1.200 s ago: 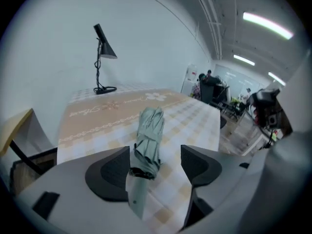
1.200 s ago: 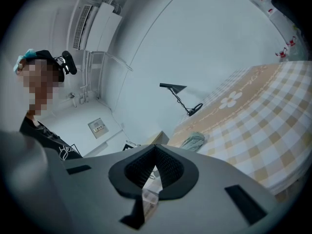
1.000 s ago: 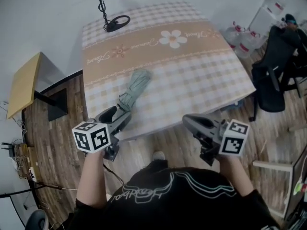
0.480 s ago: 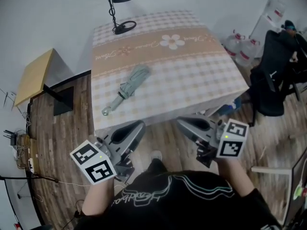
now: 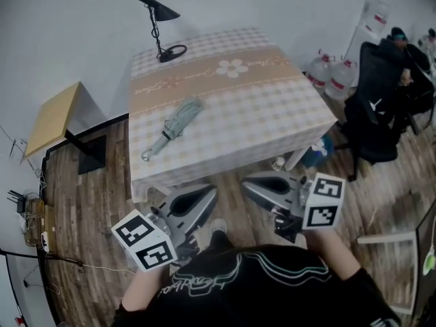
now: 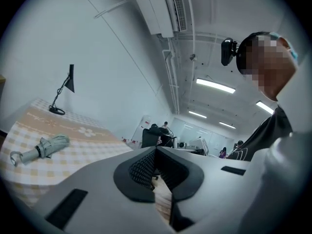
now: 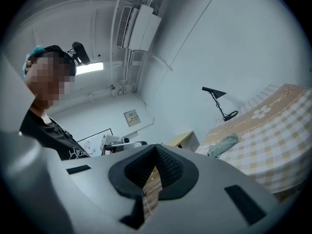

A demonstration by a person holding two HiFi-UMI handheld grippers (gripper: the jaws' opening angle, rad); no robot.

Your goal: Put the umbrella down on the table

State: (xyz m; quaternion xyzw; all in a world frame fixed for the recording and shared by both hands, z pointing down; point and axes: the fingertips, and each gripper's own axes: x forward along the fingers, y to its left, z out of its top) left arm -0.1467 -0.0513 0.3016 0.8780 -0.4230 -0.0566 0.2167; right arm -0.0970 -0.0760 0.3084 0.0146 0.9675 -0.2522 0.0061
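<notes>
A: Where's the umbrella (image 5: 178, 120)?

B: Flat on the tabletop (image 5: 272, 114), left of centre in the head view. Canopy end toward the upper right, handle (image 5: 146, 155) toward the lower left, close to the left edge. Well apart from both grippers (set down already, by the look of it).

A: And the jaws?

B: Left gripper (image 5: 206, 195) closed right up, pad against pad, nothing between. Right gripper (image 5: 248, 181) likewise closed and empty. Both low in the frame, over the wooden floor (image 5: 88, 203), short of the tabletop's near edge.

A: Handling, if picked up again?

B: Probably light. Soft, loose folds of pale green fabric round a stiff shaft, so likely squashy in the middle and a little slick. Best taken at the handle, or squarely across the bundle at its thickest part. Not by a stray fold of fabric.

A: Fragile?

B: Hardly, by the look. Some risk of bent ribs under a hard squeeze, perhaps.

A: Anything hard to make out?

B: Plenty. Handle small in every view; seems to end in a loop or hook, unclear which. No sign, at this size, of any strap round the canopy. Underside hidden against the tabletop. Both hands hidden behind the marker cubes (image 5: 148, 240). Black chair (image 5: 375, 107) at the right edge partly cut off. Top of the desk lamp (image 5: 160, 19) clear enough in the upper left, though its base only a dark ring.
</notes>
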